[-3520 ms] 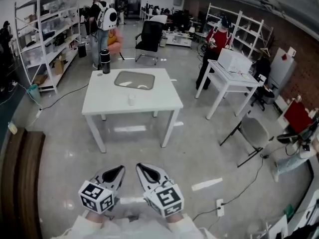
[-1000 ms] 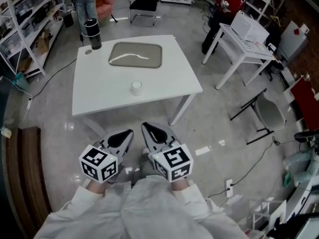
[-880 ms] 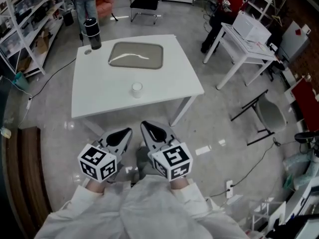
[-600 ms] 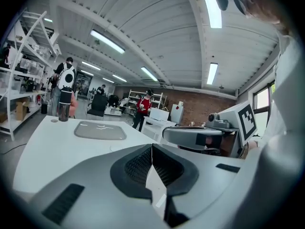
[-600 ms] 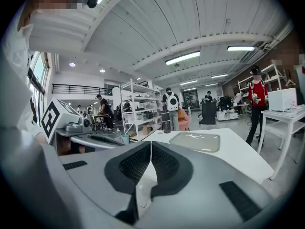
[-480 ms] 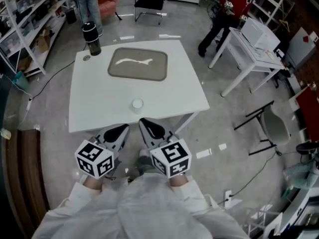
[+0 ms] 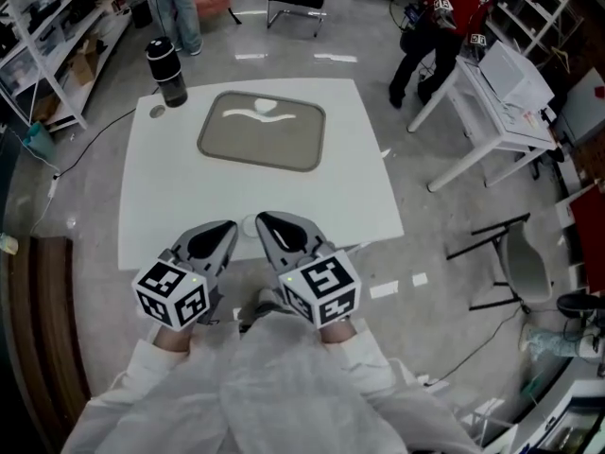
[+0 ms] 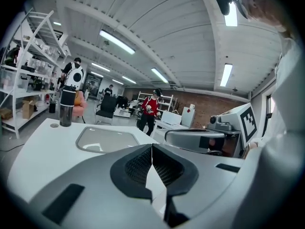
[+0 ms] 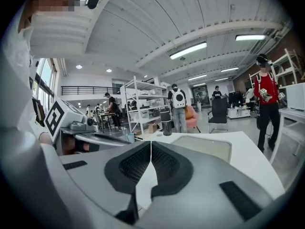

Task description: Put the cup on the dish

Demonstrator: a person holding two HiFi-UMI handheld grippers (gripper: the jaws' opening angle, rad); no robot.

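A small white cup stands near the front edge of the white table, and only a sliver of it shows between the tips of my two grippers. The dish is a grey-brown tray further back on the table, also visible as the tray and the tray. My left gripper and right gripper hover side by side over the front edge, both shut and empty. Their jaws meet at the left gripper and the right gripper. The cup is hidden in both gripper views.
A black bottle stands at the table's far left corner, beside a small round lid. A second white table and a folding chair are to the right, shelves to the left. People stand beyond the table.
Both grippers have moved forward from over the floor to the table's front edge. The cup now lies right at their tips. Both stayed shut.
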